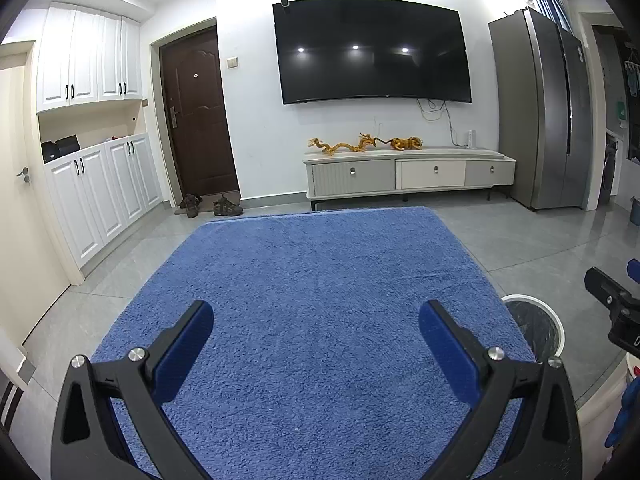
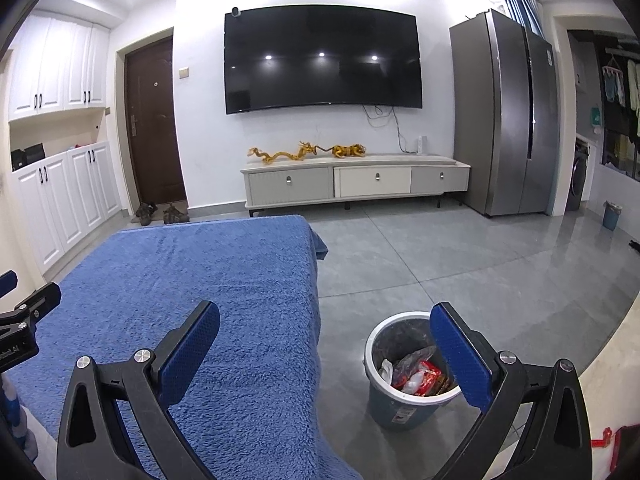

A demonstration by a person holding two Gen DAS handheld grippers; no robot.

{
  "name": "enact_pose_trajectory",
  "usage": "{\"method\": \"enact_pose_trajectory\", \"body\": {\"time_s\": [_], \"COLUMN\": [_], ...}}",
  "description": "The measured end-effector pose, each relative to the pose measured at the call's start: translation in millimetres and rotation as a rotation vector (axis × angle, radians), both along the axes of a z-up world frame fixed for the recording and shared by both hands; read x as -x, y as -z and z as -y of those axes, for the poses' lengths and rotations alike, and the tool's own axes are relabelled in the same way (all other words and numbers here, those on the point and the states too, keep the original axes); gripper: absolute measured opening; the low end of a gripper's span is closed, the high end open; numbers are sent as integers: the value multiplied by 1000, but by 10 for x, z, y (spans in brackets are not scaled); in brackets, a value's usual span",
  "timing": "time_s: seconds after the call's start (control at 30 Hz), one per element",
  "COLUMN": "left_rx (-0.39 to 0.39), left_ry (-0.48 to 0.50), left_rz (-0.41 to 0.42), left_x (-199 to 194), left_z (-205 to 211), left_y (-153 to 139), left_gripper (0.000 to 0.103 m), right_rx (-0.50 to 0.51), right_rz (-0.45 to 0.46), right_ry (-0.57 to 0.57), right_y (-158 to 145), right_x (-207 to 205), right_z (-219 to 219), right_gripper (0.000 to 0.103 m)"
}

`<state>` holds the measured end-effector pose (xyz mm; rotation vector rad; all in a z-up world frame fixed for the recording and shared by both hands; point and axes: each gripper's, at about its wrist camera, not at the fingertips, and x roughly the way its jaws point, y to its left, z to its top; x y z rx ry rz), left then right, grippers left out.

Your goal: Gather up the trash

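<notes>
A grey-blue trash bin (image 2: 394, 406) with a white rim stands on the floor to the right of the blue-covered table (image 2: 200, 300). It holds red wrappers, crumpled plastic and white paper (image 2: 418, 376). My right gripper (image 2: 324, 328) is open and empty, above the table's right edge and the bin. My left gripper (image 1: 316, 328) is open and empty over the blue cloth (image 1: 312, 280). The bin's rim (image 1: 534, 306) shows at the right in the left wrist view. No trash lies on the cloth.
A TV cabinet (image 2: 356, 184) with golden figures stands under a wall TV (image 2: 320, 58). A fridge (image 2: 500, 116) is at the right, white cupboards (image 1: 100, 192) and a brown door (image 1: 196, 116) at the left. A second small bin (image 2: 612, 215) stands far right.
</notes>
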<state>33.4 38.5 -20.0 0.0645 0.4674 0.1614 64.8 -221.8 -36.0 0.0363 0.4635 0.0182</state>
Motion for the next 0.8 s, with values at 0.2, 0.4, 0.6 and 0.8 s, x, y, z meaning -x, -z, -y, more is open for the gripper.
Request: {"method": "enact_pose_trajectory", "body": {"time_s": [0.2, 0.4, 0.6, 0.8], "left_rx": [-3, -3, -4, -2], "left_ry": [3, 3, 5, 4], "left_rz": [2, 4, 7, 7], "left_x": [16, 29, 44, 61], "left_z": [6, 16, 26, 27], "left_y": [-8, -7, -25, -36], "left_gripper": [103, 103, 103, 103], "right_rx": [-1, 0, 2, 7], "right_rz": [-6, -5, 4, 17], "right_ry": [4, 3, 14, 33], "right_y": [31, 14, -7, -25], "right_x": [-15, -25, -16, 12], "right_z": [4, 8, 38, 48], "right_gripper": [103, 103, 103, 103]}}
